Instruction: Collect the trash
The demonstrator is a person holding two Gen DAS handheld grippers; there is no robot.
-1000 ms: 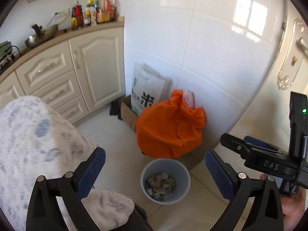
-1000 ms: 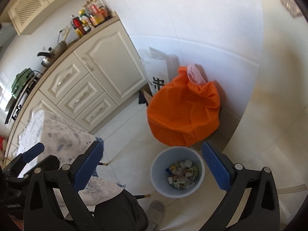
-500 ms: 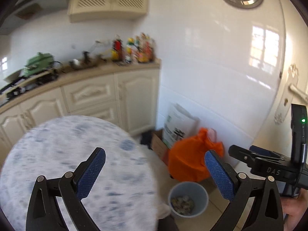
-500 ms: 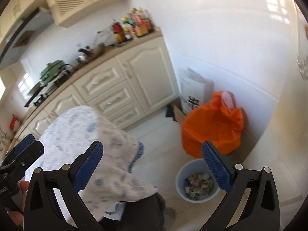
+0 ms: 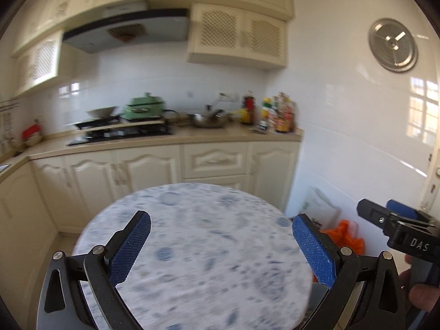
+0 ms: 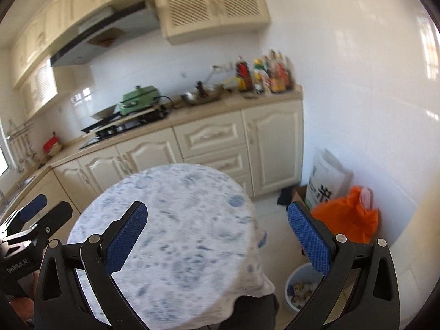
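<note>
Pale blue plastic bin (image 6: 295, 288), small mixed trash inside, stood on floor below and right of right gripper (image 6: 217, 239). Both it and left gripper (image 5: 220, 243) spread wide, empty. Judged light, stiff; grasp by rim.

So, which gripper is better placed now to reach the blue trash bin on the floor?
Probably the right gripper. Its view shows the blue trash bin low to the right of the round table. In the left gripper view, the table fills the middle. Both are open and empty.
</note>
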